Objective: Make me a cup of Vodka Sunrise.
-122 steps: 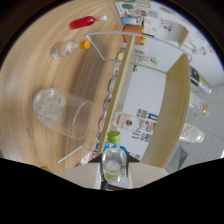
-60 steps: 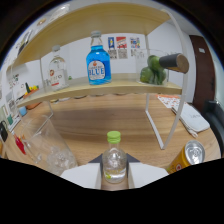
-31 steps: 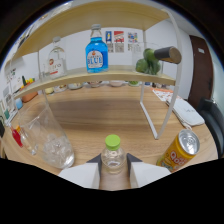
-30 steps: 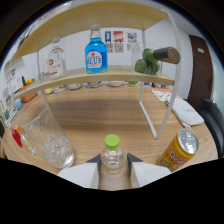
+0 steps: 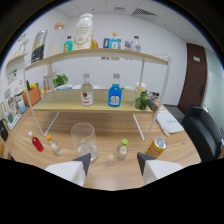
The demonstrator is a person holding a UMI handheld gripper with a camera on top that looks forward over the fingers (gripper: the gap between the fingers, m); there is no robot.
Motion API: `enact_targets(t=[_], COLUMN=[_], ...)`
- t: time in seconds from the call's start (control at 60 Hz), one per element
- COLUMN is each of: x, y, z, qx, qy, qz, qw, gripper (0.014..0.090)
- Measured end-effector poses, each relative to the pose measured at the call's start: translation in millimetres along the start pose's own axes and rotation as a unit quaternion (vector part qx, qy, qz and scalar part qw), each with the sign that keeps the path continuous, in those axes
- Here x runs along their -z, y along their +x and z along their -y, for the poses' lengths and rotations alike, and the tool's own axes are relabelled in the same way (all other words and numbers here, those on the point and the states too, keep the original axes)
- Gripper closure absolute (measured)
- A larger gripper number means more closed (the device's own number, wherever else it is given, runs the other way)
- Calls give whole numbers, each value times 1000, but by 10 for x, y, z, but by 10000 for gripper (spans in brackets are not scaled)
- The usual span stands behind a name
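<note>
**A:** What's different from a moment ago?

**B:** The small green-capped bottle (image 5: 121, 149) is no longer in the grip. Half a second back it sat right between the fingers, close up; now it stands on the counter (image 5: 115, 172) by itself, just ahead of the gripper (image 5: 113, 163), and the whole view has pulled back and risen.

**A:** So the fingers are off it?

**B:** Yes. They are spread wide with nothing between them, and the bottle stands upright beyond the gap, clear of both fingertips (image 5: 84, 161).

**A:** Where does that leave the drink?

**B:** The clear glass (image 5: 84, 142) is just beside the bottle, with what looks like ice at its bottom, though I can't be sure. An orange can (image 5: 157, 146) stands on the other side of the bottle, near the shelf leg. A small red bottle (image 5: 36, 143) and a little orange-capped one (image 5: 52, 146) sit further along, past the glass.

**A:** Your read?

**B:** I'd judge the step with the green-capped bottle is finished and the gripper is free for the next ingredient. The lower shelf (image 5: 65, 106) holds a clear bottle (image 5: 86, 91) and a blue bottle (image 5: 115, 92); which comes next I can't tell.
</note>
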Motion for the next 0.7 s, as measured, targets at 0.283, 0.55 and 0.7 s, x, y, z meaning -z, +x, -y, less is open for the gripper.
enact_targets(t=[0.283,0.55,0.7], x=[506,624,621], y=[-489,-604,-609], z=[-63,-73,-44], qx=[-2,3,2], qy=[-13,-17,-13], qz=[6,6,5], qw=[1000,1000,1000], gripper=[188,186,187])
